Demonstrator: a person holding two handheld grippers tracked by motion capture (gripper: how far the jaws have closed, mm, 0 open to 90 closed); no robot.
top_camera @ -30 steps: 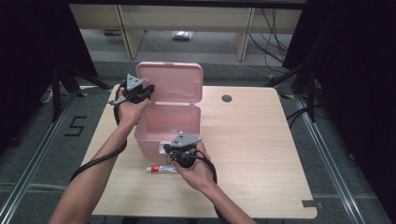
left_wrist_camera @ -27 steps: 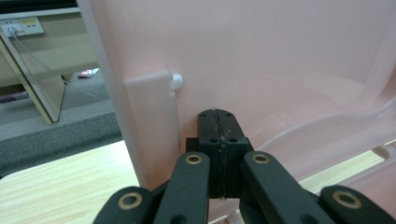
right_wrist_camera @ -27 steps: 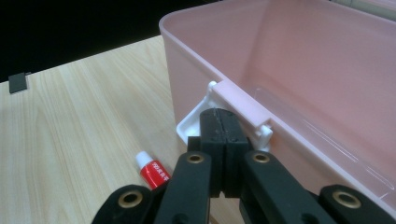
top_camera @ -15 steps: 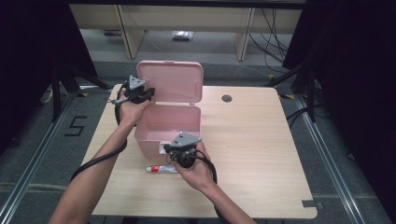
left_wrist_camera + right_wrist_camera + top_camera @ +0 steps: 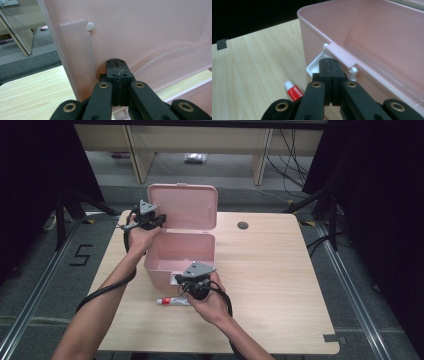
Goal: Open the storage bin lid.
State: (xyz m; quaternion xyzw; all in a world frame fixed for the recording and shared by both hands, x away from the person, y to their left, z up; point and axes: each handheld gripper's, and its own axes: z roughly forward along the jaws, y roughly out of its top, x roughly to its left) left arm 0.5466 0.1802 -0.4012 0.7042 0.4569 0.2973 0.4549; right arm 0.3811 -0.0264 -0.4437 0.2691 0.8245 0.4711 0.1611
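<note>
Pink box [image 5: 172,257] w/ lid [image 5: 185,207] raised is steadied by closed, empty left claw [image 5: 117,67] & right claw [image 5: 331,67]; red tube [image 5: 172,301] on surface likely needs grasping next.

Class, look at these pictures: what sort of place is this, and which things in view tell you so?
Probably a lab or recording workspace, not a home. A plain wooden table stands between black curtains, cables trail over grey carpet, and floor rails run beside the table, which bears a pink box.
</note>
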